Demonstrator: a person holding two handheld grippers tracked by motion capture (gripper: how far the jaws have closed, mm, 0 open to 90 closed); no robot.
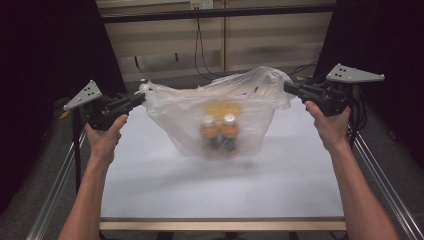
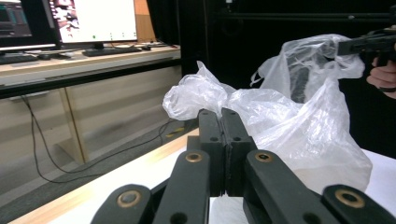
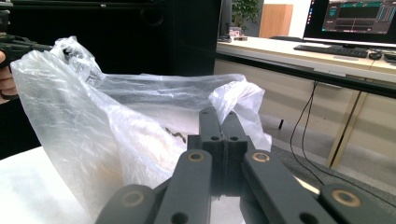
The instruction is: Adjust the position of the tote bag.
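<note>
Two grippers, both clamped on plastic: my left gripper has its jaws pressed together on one top edge of the clear plastic bag, and my right gripper pinches the opposite edge the same way. Stretched between them, the bag hangs over the white table (its bottom low near the surface). Two orange bottles with white caps stand inside, side by side.

Two bottles inside bag
</note>
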